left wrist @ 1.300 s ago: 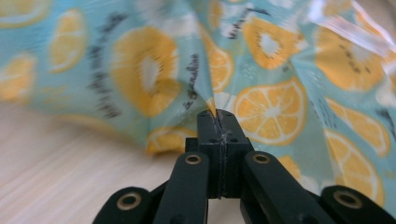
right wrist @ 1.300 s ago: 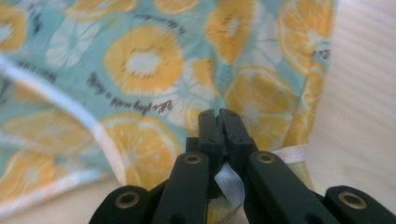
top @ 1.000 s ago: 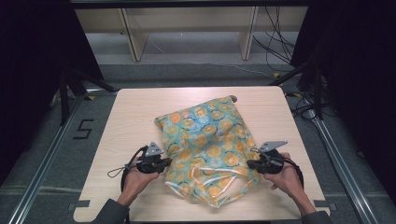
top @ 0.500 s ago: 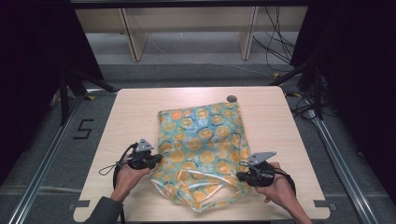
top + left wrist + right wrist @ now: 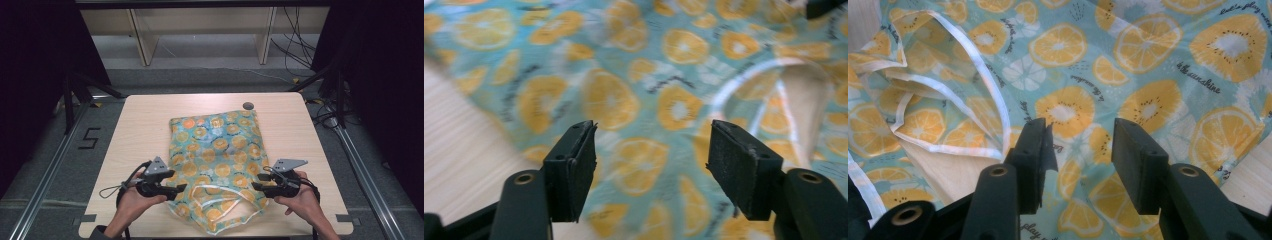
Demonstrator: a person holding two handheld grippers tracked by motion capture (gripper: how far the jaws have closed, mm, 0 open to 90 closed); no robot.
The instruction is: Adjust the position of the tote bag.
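Orange-print cloth (image 5: 217, 160) is lying flat-ish in the centre of the frame in the high view, on the wooden table (image 5: 145, 120), running from mid-frame down to the lower edge. It is teal with orange slices and a white hem (image 5: 998, 107). The lower end is lying rumpled, with the hem looping open near the bottom centre. The upper part is lying smoother. A small dark round spot (image 5: 248, 106) is sitting on the table just beside the cloth's upper right corner.

The left gripper (image 5: 176, 189) is sitting at lower left of the high view, at the cloth's left edge, with the left hand (image 5: 131, 202) wrapping it from below. Its jaws have just been opening; in the left gripper view they are standing wide apart over the print with nothing pinched, cloth blurry beyond them, bare table showing at left of that frame.

The right gripper (image 5: 257, 186) is sitting at lower right, at the cloth's right edge, with the right hand (image 5: 300, 200) under it. Its jaws have just been opening too; in the right gripper view they are standing apart with a clear gap, not clamping anything, cloth lying behind and below them, hem fold at upper left of that frame.

Grey floor (image 5: 55, 150) and metal rails (image 5: 42, 190) are flanking the table. Pale shelving (image 5: 200, 25) is standing at the top of the frame, and cables (image 5: 295, 45) are hanging at upper right.
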